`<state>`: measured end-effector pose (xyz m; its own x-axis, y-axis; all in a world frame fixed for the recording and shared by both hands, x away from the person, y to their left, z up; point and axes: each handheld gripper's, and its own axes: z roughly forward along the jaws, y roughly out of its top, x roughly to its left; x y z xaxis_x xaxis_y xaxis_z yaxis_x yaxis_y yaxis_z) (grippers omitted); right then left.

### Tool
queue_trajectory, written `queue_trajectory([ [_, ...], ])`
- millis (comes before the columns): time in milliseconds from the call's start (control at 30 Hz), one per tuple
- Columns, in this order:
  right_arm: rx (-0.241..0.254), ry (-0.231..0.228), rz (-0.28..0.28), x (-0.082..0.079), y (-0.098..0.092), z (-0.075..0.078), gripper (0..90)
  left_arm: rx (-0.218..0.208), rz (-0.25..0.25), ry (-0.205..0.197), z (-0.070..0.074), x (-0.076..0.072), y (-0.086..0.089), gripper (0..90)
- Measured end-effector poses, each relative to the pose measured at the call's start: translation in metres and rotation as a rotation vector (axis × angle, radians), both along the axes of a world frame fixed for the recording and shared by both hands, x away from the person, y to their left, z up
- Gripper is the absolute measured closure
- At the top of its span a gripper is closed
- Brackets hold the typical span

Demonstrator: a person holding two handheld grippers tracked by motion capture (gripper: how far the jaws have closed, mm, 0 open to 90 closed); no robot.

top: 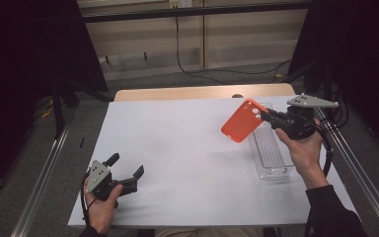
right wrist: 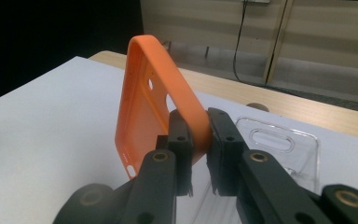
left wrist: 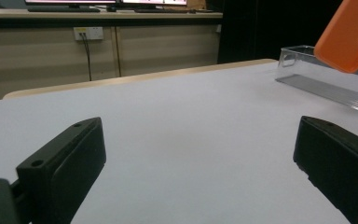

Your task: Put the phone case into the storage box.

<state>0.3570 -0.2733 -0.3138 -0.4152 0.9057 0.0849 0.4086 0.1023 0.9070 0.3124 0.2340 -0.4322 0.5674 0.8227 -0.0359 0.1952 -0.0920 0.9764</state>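
An orange phone case [top: 241, 121] hangs in the air over the right half of the white sheet, tilted. My right gripper [top: 268, 116] is shut on its edge near the camera holes. In the right gripper view the two black pads [right wrist: 181, 135] pinch the rim of the orange phone case [right wrist: 142, 107]. A corner of the orange phone case [left wrist: 349, 35] shows at the upper right of the left gripper view. My left gripper [top: 127, 169] rests low near the sheet's front left, open, with nothing between its jaws. In its own view the left gripper [left wrist: 200, 163] frames bare white sheet.
A clear plastic tray [top: 271, 160] lies on the sheet's right side, just below and right of the case, and the clear plastic tray [left wrist: 328, 81] is empty in the left gripper view. The white sheet [top: 177, 148] covers a wooden table [top: 177, 92]. Metal rails run along both sides.
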Motion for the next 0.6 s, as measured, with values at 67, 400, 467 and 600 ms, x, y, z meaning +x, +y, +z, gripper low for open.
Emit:
queue_trajectory([
  [67,0.002,-0.002,-0.007,0.002,-0.003,0.002,80.8,-0.001,-0.007,0.005,-0.001,-0.001,-0.003,2.8],
  [400,-0.019,-0.014,-0.037,0.009,-0.014,0.011,80.8,-0.007,-0.027,0.005,0.000,-0.002,-0.007,2.9],
  [467,-0.024,-0.018,-0.040,0.009,-0.015,0.013,80.7,-0.010,-0.026,0.004,0.000,-0.002,-0.007,2.9],
  [600,-0.029,-0.024,-0.050,0.011,-0.019,0.018,80.8,-0.008,-0.020,0.002,0.000,-0.003,-0.008,2.9],
])
